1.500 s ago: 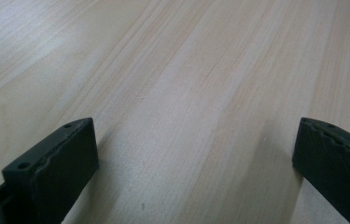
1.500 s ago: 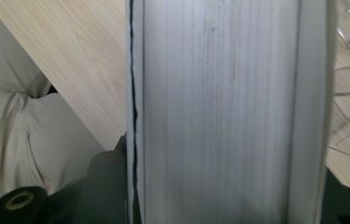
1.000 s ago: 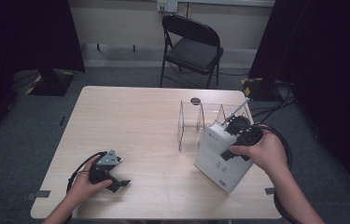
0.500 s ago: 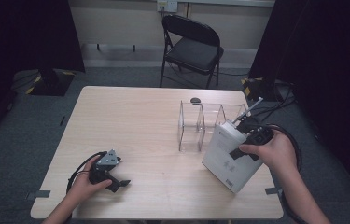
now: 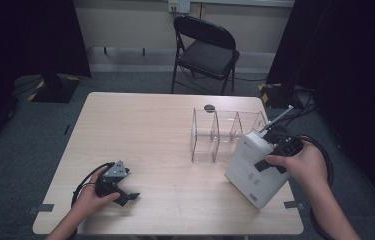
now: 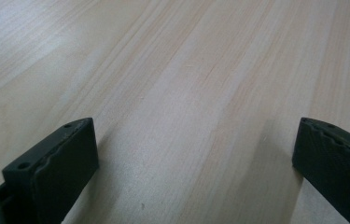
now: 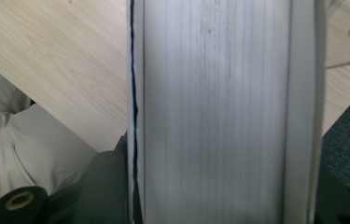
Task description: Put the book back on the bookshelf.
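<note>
Here the white book tilts, long axis slanting toward the table's near-right corner.

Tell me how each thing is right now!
White book: tilted, lifted, gripped by the right tongs.
Left tongs: open, holding nothing, low over the table.
Clear divider rack: upright, slots empty.
Folding chair: unfolded, nobody sitting.
</note>
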Motion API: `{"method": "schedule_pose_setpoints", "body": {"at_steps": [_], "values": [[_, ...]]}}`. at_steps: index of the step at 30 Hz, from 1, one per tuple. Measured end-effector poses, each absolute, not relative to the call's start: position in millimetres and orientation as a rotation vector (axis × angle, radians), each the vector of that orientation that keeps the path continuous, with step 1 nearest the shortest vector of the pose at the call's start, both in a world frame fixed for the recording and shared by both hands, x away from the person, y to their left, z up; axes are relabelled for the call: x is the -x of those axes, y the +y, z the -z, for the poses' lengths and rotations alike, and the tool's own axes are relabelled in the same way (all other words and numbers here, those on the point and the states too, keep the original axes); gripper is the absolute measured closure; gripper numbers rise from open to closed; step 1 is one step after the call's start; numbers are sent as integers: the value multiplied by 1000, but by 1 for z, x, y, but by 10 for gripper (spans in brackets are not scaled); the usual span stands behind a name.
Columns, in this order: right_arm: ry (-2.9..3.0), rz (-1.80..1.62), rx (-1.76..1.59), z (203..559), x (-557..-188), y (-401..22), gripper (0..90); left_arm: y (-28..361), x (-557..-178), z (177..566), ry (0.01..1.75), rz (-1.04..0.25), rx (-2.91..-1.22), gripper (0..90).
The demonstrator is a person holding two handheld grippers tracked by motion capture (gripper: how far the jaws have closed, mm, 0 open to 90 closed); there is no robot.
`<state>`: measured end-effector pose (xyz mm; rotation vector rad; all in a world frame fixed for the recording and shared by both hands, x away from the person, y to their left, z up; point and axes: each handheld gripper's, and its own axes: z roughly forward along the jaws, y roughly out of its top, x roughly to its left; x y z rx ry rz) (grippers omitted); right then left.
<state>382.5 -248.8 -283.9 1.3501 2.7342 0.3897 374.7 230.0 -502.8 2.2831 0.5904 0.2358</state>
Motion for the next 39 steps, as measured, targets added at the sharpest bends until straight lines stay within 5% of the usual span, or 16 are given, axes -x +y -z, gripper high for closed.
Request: {"method": "schedule_pose_setpoints", "body": {"at_steps": [39], "values": [[2583, -314, -1587, 284, -402, -282, 525, 230, -375, 503, 589, -236, -2285, 0]]}}
